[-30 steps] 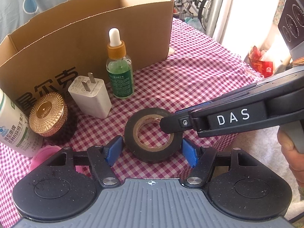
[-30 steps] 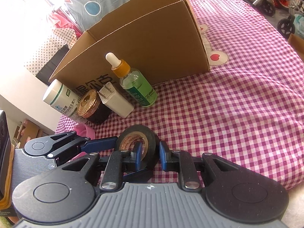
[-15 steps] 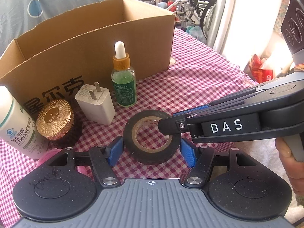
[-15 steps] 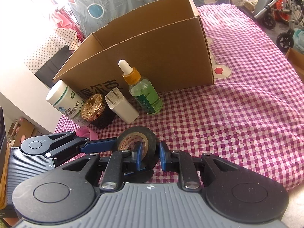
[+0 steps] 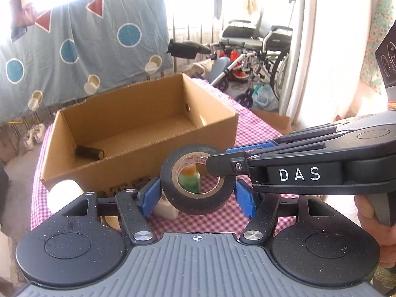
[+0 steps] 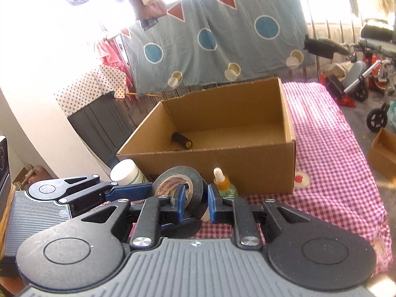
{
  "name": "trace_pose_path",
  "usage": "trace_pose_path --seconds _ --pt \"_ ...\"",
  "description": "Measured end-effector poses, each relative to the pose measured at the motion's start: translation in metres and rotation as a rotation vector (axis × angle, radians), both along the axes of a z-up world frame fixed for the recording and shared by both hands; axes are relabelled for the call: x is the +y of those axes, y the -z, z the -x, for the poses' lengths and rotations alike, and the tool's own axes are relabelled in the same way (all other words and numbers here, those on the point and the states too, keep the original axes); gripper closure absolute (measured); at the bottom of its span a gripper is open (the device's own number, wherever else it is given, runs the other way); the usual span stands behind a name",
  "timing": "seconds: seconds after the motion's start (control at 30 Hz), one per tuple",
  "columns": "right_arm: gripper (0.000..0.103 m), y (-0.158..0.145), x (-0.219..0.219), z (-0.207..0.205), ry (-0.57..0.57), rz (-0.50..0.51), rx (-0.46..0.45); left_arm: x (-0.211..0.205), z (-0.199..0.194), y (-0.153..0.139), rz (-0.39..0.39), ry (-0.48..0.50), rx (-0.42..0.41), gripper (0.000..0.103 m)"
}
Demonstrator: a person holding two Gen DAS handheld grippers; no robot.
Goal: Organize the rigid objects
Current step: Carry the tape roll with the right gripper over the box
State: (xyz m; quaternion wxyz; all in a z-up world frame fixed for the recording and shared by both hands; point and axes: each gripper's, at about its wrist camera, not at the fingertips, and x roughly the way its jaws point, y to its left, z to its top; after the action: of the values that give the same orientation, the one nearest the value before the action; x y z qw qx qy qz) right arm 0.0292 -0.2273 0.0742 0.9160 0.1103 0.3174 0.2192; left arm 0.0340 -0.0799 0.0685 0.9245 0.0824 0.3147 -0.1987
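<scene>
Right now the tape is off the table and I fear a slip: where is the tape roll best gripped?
Grip across its wall, one side of the tongs through the hole and one outside, coming from the right in the left wrist view, as the right tongs hold the tape roll. The wall is thin and flat-sided, while the round outer face could roll.

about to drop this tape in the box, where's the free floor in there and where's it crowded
The cardboard box floor is bare from its middle to the right wall. Only a dark cylinder lies in the far-left corner. Crowded: the checkered cloth in front, with the dropper bottle and white bottle.
</scene>
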Motion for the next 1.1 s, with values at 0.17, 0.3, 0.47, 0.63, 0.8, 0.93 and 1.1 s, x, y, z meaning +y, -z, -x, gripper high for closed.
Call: trace_pose_path --seconds 0.17,0.3,0.47,0.63,0.8,0.93,1.1 --pt "0.082 -0.041 0.012 -0.027 -0.059 0.02 -0.085 0.01 -0.023 -0.036 0.005 -0.038 -0.049 0.039" --pt "0.081 -0.066 0.019 -0.069 -0.117 0.012 -0.085 0.019 -0.056 -0.057 0.01 -0.064 -0.043 0.039" --pt "0.081 -0.063 0.034 -0.145 -0.188 -0.016 0.068 0.031 -0.115 -0.052 -0.001 -0.092 0.104 0.039" --pt "0.081 -0.022 0.051 -0.212 -0.237 -0.026 0.305 0.046 -0.172 -0.014 -0.004 -0.1 0.356 0.039" --pt "0.081 0.031 0.055 -0.261 -0.266 -0.055 0.542 0.057 -0.208 0.025 -0.008 -0.095 0.579 0.039" --pt "0.081 0.058 0.061 -0.281 -0.299 -0.054 0.656 0.062 -0.219 0.048 -0.025 -0.083 0.707 0.039" --pt "0.082 0.085 0.076 -0.299 -0.331 -0.032 0.748 0.065 -0.223 0.066 -0.056 -0.108 0.765 0.038"
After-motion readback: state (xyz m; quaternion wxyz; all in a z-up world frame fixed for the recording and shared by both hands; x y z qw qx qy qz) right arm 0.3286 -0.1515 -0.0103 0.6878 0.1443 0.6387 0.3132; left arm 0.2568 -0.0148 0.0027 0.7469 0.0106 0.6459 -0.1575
